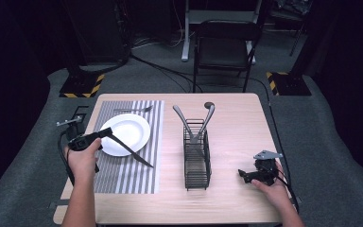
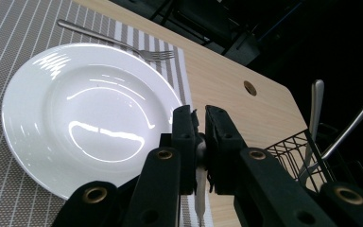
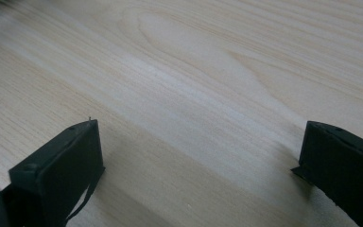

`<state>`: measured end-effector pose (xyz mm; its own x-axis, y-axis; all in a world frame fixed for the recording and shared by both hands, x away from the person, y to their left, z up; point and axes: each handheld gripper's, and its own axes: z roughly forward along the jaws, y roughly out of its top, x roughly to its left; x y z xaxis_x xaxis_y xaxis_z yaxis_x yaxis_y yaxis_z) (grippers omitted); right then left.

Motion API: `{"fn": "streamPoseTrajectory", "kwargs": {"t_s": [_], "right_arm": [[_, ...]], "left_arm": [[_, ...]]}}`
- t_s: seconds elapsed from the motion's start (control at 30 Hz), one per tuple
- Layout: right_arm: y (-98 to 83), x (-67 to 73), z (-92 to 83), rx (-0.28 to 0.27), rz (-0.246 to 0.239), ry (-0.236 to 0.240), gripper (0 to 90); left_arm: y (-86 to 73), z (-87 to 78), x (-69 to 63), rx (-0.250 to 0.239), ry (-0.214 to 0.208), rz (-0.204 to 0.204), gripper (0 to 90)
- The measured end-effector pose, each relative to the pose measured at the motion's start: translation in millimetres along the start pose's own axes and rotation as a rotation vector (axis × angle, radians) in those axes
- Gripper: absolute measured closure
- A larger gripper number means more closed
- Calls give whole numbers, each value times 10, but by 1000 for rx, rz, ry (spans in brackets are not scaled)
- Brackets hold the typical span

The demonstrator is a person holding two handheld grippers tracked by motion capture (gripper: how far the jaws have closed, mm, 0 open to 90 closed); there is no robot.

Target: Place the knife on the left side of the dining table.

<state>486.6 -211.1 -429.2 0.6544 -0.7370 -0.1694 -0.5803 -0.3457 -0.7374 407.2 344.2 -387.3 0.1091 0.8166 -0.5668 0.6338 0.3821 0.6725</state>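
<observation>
My left gripper (image 1: 105, 134) (image 2: 201, 118) is shut on a table knife (image 1: 130, 151), pinching its handle end. The knife (image 2: 200, 189) shows as a thin metal strip between the black pads. Its blade slants down to the right over the edge of a white plate (image 1: 127, 130) (image 2: 75, 118) and the striped placemat (image 1: 127, 175). A fork (image 1: 133, 109) (image 2: 118, 42) lies beyond the plate on the mat. My right gripper (image 1: 242, 174) (image 3: 201, 142) rests low at the table's right side, jaws wide apart over bare wood, nothing between them.
A black wire basket (image 1: 197, 161) (image 2: 293, 146) stands mid-table with two metal utensils (image 1: 207, 118) (image 2: 315, 109) leaning out of it. A small round hole (image 2: 250, 87) marks the tabletop (image 3: 194, 71). Behind the table is a dark chair (image 1: 227, 42).
</observation>
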Motion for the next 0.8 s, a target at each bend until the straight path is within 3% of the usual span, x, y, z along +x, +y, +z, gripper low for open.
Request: {"fn": "streamPoseTrajectory", "kwargs": {"t_s": [0.23,0.53,0.8], "right_arm": [[0,0,0,0,-1,-1,0],[0,0,0,0,0,0,0],[0,0,0,0,0,0,0]], "left_arm": [[-40,-26,108,-8,5,-21,824],[-146,-54,284,-48,21,-76,817],[-215,-78,467,-40,23,-100,808]]}}
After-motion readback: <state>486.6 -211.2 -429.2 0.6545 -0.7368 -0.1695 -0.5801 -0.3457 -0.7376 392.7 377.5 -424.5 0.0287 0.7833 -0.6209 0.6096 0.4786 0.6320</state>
